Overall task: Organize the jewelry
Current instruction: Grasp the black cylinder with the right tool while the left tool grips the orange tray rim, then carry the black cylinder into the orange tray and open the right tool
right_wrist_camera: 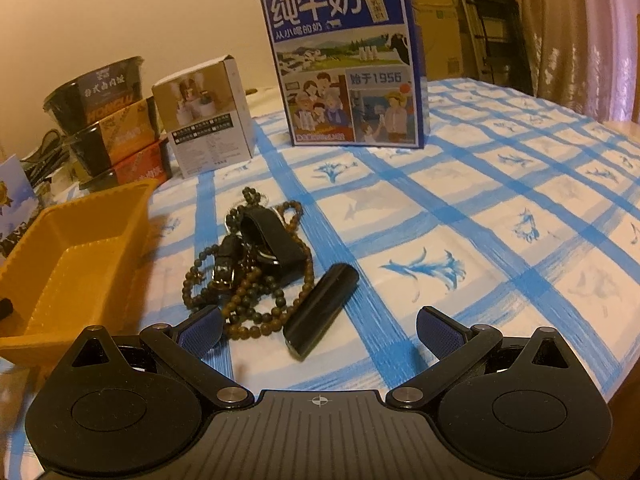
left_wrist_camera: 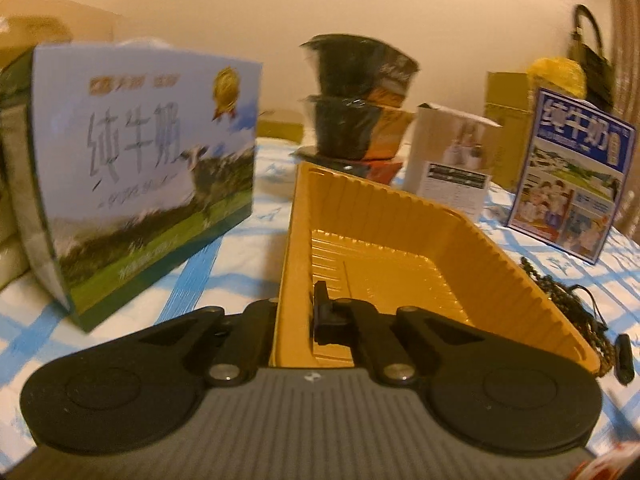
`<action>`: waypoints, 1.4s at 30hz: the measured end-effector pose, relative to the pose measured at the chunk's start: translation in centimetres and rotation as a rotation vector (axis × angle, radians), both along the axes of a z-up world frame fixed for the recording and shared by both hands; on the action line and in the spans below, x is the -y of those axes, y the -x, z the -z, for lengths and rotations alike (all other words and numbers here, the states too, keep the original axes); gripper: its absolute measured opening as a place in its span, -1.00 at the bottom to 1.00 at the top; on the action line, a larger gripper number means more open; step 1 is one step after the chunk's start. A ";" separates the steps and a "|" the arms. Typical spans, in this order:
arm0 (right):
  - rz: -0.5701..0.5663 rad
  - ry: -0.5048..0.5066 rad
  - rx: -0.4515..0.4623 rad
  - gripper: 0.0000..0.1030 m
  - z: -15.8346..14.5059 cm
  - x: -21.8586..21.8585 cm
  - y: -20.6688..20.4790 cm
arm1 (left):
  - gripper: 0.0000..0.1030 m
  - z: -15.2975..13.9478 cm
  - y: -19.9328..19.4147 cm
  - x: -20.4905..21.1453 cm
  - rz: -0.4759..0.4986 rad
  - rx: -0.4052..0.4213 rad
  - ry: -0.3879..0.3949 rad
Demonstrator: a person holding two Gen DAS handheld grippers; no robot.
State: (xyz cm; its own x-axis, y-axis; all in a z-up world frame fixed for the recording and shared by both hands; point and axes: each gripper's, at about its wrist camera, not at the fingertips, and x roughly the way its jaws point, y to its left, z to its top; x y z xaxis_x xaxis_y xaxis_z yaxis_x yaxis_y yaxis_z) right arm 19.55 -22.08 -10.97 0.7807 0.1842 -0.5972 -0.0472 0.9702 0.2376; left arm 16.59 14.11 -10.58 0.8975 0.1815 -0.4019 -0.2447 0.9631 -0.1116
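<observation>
The left claw (left_wrist_camera: 298, 312) is closed on the near wall of the yellow tray (left_wrist_camera: 384, 216), with 1 finger inside the tray and 1 outside. The tray stands on the table (right_wrist_camera: 480, 200), which has a blue and white checked cloth. The right claw (right_wrist_camera: 320, 330) is open and holds nothing; it is just above the table. Just beyond its fingers lies a heap of bead necklaces (right_wrist_camera: 248, 292) with a black strap (right_wrist_camera: 276, 240) on top and a black stick (right_wrist_camera: 320, 308) touching the beads. The heap lies just beside the tray. A blue milk box (right_wrist_camera: 344, 60) stands further back.

Checked tablecloth (right_wrist_camera: 500, 208) under tray (right_wrist_camera: 80, 240), beads (right_wrist_camera: 256, 304)
</observation>
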 end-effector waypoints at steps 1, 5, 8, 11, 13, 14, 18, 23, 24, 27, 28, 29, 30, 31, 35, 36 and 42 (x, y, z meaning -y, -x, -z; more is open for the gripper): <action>-0.005 0.001 0.002 0.85 0.0 0.0 -0.1 | -0.95 -0.2 0.0 0.0 0.017 0.008 -0.003; -0.015 -0.008 -0.012 0.56 0.1 0.1 -0.7 | -0.95 -0.9 0.3 0.4 0.065 0.026 -0.040; -0.008 -0.030 -0.014 0.31 0.1 0.4 -1.3 | -0.95 -1.2 0.3 0.4 0.076 0.029 -0.051; -0.007 -0.055 -0.033 0.07 0.1 0.5 -2.1 | -0.95 -1.2 0.1 0.2 0.083 0.027 -0.055; 0.003 -0.057 -0.050 -0.03 0.3 0.5 -2.7 | -0.95 -1.2 0.1 0.1 0.088 0.027 -0.055; 0.012 -0.058 -0.060 -0.08 0.4 0.5 -3.0 | -0.95 -1.3 0.1 0.1 0.093 0.026 -0.058; 0.056 -0.073 -0.108 -0.21 1.2 0.7 -4.1 | -0.95 -1.3 -0.1 0.0 0.103 0.023 -0.066; 0.060 -0.114 -0.132 -0.43 1.8 1.0 -5.0 | -0.95 -1.2 -0.1 -0.2 0.104 0.022 -0.056; 0.052 -0.115 -0.134 -0.43 1.8 0.9 -5.1 | -0.95 -1.2 -0.1 -0.3 0.105 0.023 -0.056; 0.033 -0.100 -0.137 -0.53 1.6 0.7 -5.2 | -0.95 -1.2 0.0 -0.2 0.107 0.021 -0.058; 0.030 -0.098 -0.136 -0.57 1.5 0.7 -5.2 | -0.95 -1.2 0.0 -0.3 0.108 0.021 -0.059; 0.028 -0.100 -0.138 -0.58 1.4 0.7 -5.1 | -0.95 -1.2 0.0 -0.2 0.106 0.022 -0.059; 0.026 -0.109 -0.139 -0.59 1.2 0.7 -5.1 | -0.95 -1.2 0.0 -0.2 0.107 0.022 -0.061; 0.024 -0.125 -0.133 -0.59 1.0 0.8 -5.0 | -0.95 -1.2 0.0 -0.2 0.108 0.022 -0.063; -0.013 -0.182 -0.100 -0.62 -0.5 0.3 -4.4 | -0.95 -1.3 0.1 -0.3 0.109 0.023 -0.065; -0.029 -0.200 -0.091 -0.62 -1.0 0.0 -4.3 | -0.95 -1.4 0.2 -0.3 0.109 0.024 -0.066; -0.181 -0.287 -0.031 -0.62 -3.8 -3.4 -3.7 | -0.95 -1.5 0.4 -0.4 0.105 0.027 -0.067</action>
State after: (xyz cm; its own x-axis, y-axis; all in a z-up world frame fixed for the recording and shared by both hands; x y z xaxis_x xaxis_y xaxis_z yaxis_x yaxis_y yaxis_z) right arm 23.21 -18.72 -7.17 0.7023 0.4818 -0.5241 -0.2007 0.8403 0.5035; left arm 16.19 14.51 -9.04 0.9234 0.1122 -0.3670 -0.1404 0.9888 -0.0510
